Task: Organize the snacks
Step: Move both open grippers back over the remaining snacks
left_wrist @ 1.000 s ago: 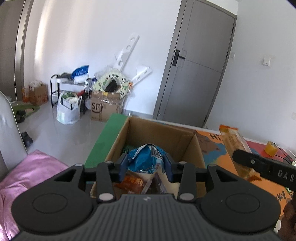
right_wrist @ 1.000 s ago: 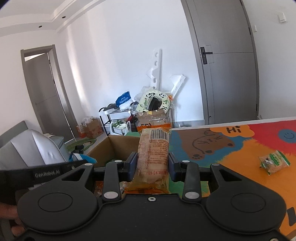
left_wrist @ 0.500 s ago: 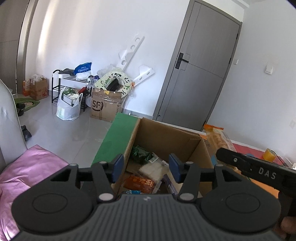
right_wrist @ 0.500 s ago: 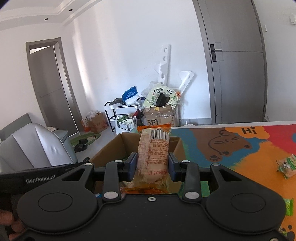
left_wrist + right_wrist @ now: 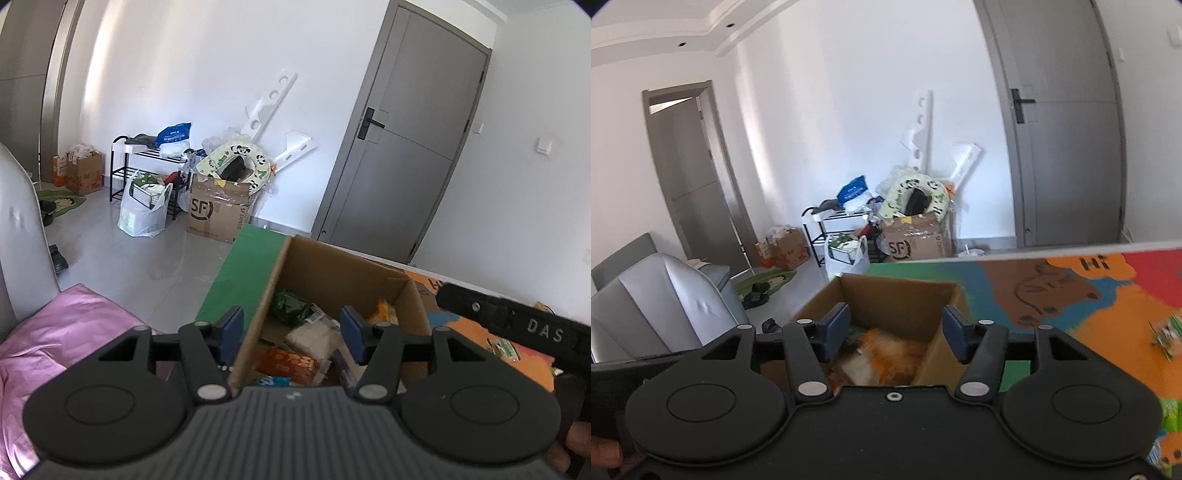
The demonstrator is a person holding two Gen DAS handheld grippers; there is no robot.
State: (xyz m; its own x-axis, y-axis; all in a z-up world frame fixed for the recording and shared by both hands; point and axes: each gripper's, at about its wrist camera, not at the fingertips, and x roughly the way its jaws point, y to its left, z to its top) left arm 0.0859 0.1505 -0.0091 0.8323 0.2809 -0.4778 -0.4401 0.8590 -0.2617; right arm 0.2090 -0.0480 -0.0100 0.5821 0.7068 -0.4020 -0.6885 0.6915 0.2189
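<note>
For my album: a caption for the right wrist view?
Open right claw above the cardboard box, an orange snack packet inside.

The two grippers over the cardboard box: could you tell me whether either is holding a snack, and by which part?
Nothing is held. The left gripper and right gripper have just been opening, with nothing between their fingers; the orange packet lies in the cardboard box.

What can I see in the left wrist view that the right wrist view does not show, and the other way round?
Only the left wrist view shows the pink cloth and the green packet in the box. Only the right wrist view shows the open doorway, the "Hi" on the mat and a blurred orange packet in the box. Both show the cardboard box, the grey door and the SF carton.
</note>
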